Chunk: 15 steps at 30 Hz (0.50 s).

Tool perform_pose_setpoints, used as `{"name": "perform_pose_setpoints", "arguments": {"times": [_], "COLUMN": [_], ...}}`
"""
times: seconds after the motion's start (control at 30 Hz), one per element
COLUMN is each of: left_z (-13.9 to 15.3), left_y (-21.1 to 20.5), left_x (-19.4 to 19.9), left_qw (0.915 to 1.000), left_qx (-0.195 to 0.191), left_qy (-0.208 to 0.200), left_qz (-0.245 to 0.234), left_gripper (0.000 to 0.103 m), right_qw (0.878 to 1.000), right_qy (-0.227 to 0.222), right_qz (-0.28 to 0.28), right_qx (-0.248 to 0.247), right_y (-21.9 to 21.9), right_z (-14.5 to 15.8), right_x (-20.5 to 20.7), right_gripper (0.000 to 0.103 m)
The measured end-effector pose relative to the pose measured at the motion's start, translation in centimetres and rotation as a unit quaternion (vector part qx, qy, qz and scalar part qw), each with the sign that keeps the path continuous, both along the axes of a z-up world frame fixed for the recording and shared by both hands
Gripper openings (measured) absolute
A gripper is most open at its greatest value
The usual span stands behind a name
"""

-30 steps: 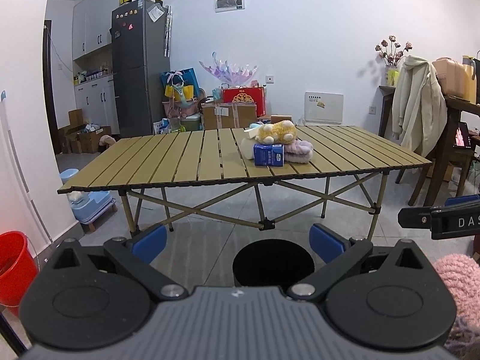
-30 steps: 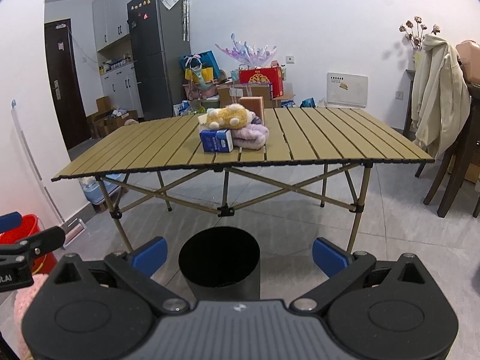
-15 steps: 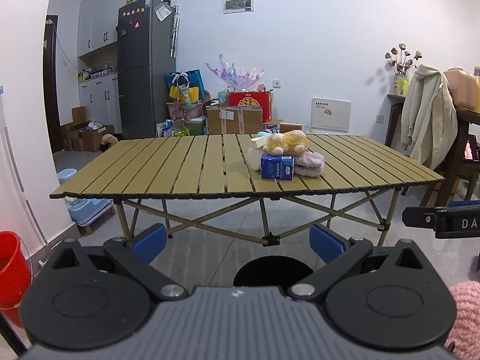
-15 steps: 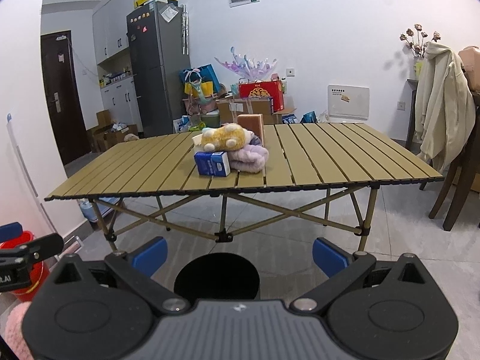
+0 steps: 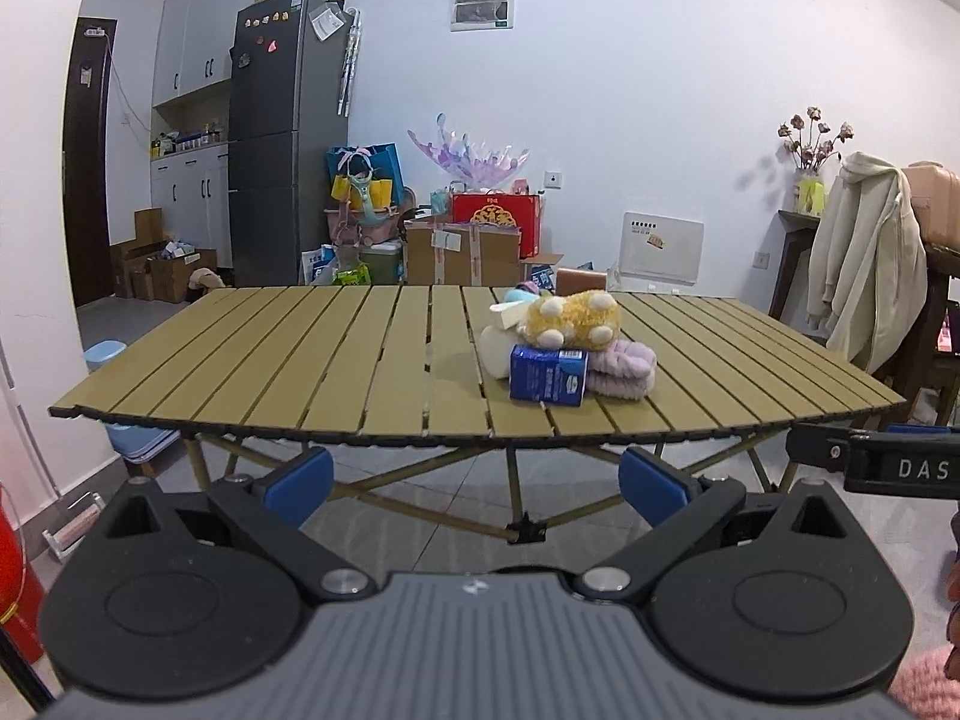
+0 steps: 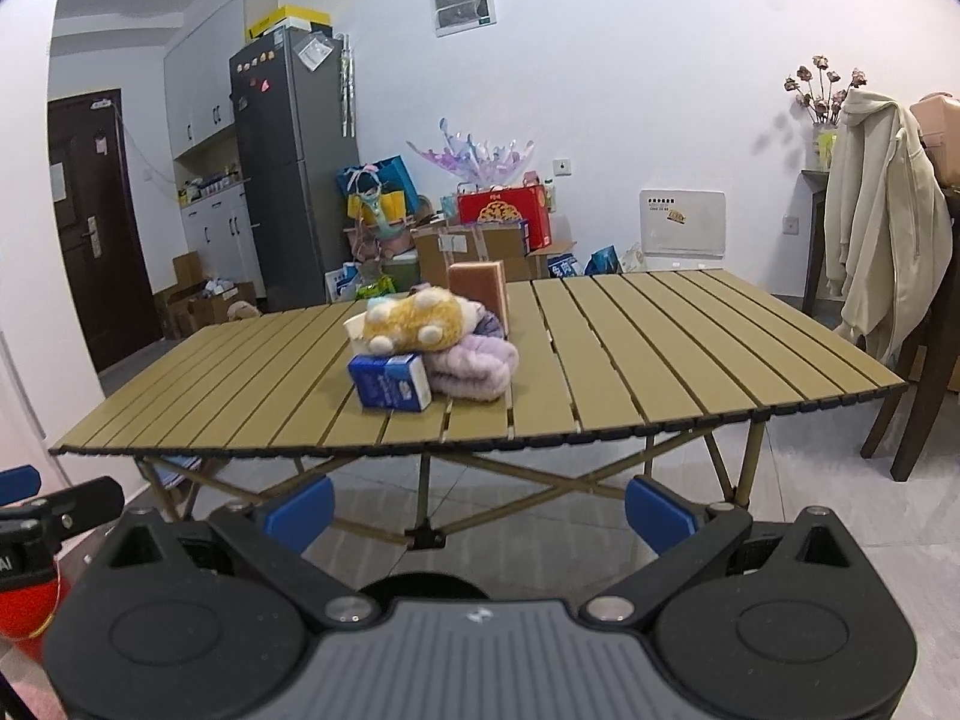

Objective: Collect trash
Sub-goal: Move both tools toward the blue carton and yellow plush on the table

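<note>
Blue carton (image 5: pixel 547 374), boxy, fronts fuzzy plush toy (image 5: pixel 570 318) on slatted table (image 5: pixel 360 360); both tools wide.

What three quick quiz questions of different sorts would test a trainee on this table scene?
1. True or false: the yellow plush toy lies on top of the pile, above the blue carton.
2. Multiple choice: the left gripper and right gripper are A) both open, holding nothing; B) both shut on trash; C) one open, one shut.
3. Fill in: the lilac fluffy cloth lies on the slatted ____.

Key: 1 true; 2 A; 3 table.
</note>
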State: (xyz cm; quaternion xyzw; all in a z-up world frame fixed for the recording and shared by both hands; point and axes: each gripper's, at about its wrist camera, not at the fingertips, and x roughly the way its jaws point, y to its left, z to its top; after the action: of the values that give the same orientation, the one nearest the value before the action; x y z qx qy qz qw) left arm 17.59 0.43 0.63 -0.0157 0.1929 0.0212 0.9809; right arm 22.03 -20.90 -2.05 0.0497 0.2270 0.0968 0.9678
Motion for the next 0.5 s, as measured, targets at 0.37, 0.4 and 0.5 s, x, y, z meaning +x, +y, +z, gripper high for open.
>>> {"name": "perform_pose_setpoints", "arguments": {"times": [0.37,0.4,0.5], "left_z": [-0.5,-0.6,-0.7], "left_y": [-0.6,-0.6,-0.7], "left_x": [5.6,6.2,7.8], "left_qw": [0.9999,0.9999,0.9999], "left_qx": [-0.001,-0.002,-0.005], "left_qy": [-0.011,-0.012,-0.014], "left_qz": [0.003,0.004,0.005], "left_gripper": [0.103,0.103,0.103], "right_qw": [0.999,0.999,0.998], "right_qy": [-0.034,-0.038,-0.045], "right_qz": [-0.025,-0.029,-0.035], "right_qx": [0.006,0.006,0.006], "right_y": [-0.4,-0.4,-0.4], "right_z": [-0.4,-0.5,-0.8], "right_x": [5.9,6.5,8.2], "right_gripper": [0.103,0.103,0.103]}}
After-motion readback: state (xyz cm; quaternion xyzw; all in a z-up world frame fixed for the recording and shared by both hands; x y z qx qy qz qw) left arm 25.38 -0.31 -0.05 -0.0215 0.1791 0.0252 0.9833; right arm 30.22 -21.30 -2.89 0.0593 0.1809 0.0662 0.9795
